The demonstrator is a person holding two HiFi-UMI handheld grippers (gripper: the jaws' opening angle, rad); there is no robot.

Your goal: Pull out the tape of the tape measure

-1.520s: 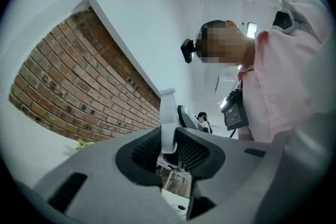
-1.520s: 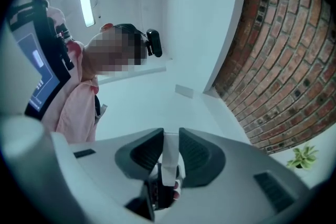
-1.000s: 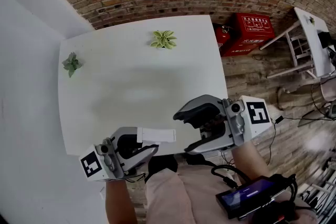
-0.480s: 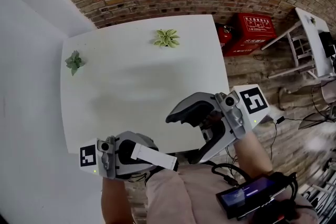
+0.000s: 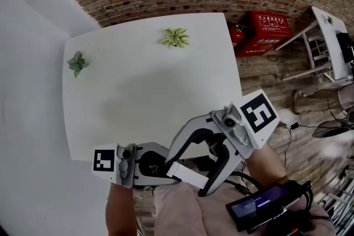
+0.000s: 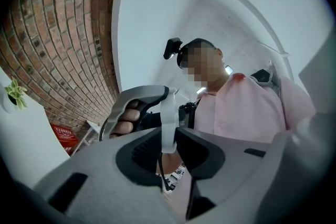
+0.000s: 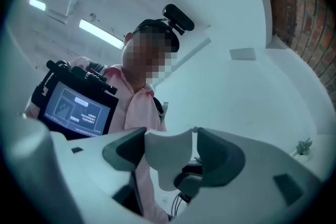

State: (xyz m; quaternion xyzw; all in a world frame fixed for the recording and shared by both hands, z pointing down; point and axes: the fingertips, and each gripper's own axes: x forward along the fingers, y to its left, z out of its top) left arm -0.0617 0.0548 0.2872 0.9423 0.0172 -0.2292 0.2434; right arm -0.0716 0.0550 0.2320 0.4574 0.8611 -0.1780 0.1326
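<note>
White tape (image 5: 187, 174) — pinched by the left claw (image 6: 169, 136) — sits inside the right claw (image 7: 169, 150), just opened wide.

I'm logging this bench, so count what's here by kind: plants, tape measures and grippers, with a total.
Plants: 2
Tape measure: 1
Grippers: 2, left gripper and right gripper, whose fingers have just been opening with the tape measure between them
Total: 5
</note>
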